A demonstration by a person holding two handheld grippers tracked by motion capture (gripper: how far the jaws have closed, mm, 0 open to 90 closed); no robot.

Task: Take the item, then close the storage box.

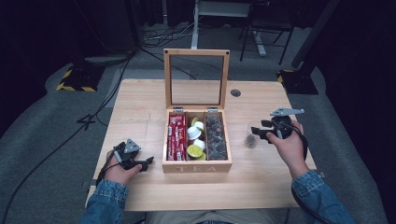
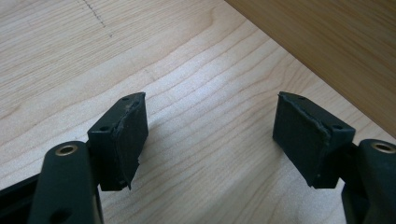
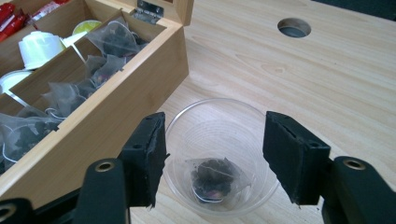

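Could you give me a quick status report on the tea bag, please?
Both grippers open: left gripper, right gripper. Tea bag lies in clear cup. Nothing blocking.

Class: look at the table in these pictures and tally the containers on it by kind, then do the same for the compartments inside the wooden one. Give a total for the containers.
Wooden tea box: 1
Clear plastic cup: 1
Total containers: 2
Compartments in the tea box: 3 (red packets, capsules, mesh tea bags)
Tea bag in cup: 1

Overhead view of table [image 1: 140, 100]; two close finger-level views (both showing tabletop)
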